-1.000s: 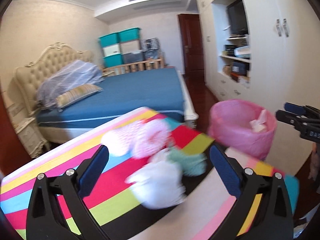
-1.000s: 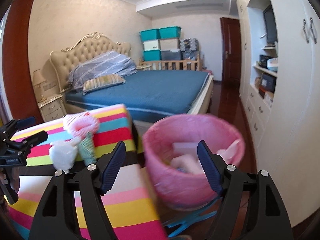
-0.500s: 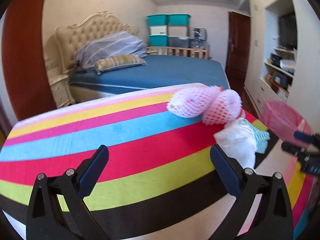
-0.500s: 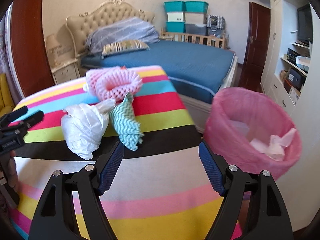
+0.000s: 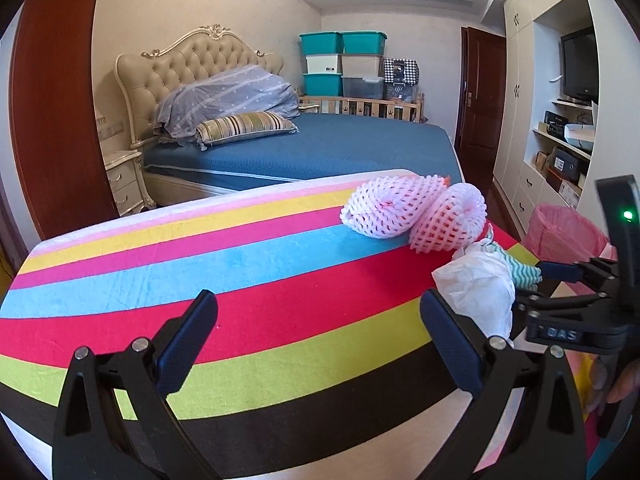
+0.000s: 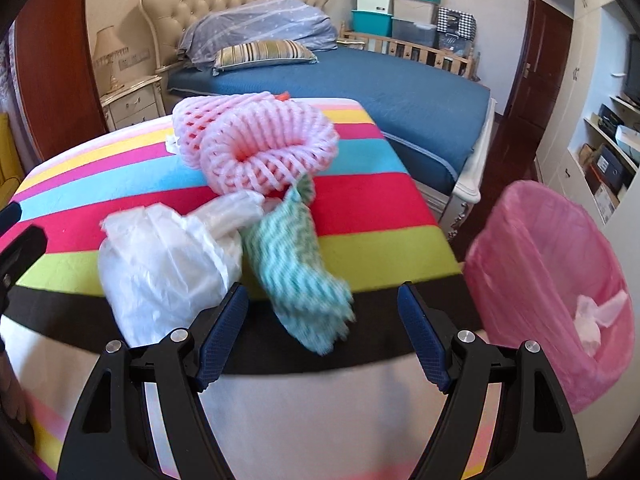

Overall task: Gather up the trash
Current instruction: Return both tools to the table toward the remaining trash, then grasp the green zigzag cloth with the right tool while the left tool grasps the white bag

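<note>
The right gripper [image 6: 320, 332] is spread wide with nothing between its ribbed blue pads [image 6: 222, 330]; it hangs low over the striped cloth [image 6: 360, 208], just short of a crumpled teal-and-white zigzag rag [image 6: 300, 264]. Touching the rag's left side lies a wrinkled, translucent white plastic bag [image 6: 160, 268], and behind both sit two pink foam fruit nets [image 6: 256, 148], soft lattice tubes curled against each other. Off the table's right edge stands the bin, lined with a thin pink bag [image 6: 552, 264] that holds a wad of white tissue [image 6: 596, 316].

The left gripper [image 5: 316, 340] is equally wide open and empty, above the bare red and lime stripes [image 5: 280, 320] well to the left of the pile.

Half a second ago the right gripper stood farther back; it has since closed in on the rag, while the left has hardly shifted.
</note>
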Motion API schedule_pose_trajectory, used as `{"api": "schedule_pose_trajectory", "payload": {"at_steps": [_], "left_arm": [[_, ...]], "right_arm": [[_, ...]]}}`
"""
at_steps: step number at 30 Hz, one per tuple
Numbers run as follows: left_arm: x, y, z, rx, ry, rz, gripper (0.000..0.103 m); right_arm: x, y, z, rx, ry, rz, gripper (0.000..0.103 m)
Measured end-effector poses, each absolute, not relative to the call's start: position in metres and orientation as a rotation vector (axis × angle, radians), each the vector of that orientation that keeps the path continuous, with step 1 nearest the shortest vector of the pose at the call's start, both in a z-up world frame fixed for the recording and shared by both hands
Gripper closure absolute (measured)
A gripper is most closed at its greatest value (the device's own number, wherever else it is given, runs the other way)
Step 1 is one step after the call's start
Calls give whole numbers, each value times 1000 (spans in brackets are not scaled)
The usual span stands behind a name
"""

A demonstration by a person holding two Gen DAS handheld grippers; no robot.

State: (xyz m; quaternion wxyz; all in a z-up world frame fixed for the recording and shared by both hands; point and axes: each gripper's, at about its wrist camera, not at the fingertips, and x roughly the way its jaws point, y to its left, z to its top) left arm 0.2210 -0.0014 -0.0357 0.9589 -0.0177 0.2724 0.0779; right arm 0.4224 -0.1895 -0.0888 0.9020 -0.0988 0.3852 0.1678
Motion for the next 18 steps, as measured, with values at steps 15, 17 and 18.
{"api": "schedule_pose_trajectory", "payload": {"at_steps": [15,17,18], "left_arm": [[221,0,-37,-49,566,146,5],[222,1,-37,-50,572,148,5],[223,1,-37,-51,575,148,5]], "right_arm": [[389,-197,-85,-170,782,396,80],[378,-209,-84,-152,773,393,80],[372,-215,-84,-144,772,390,80]]}}
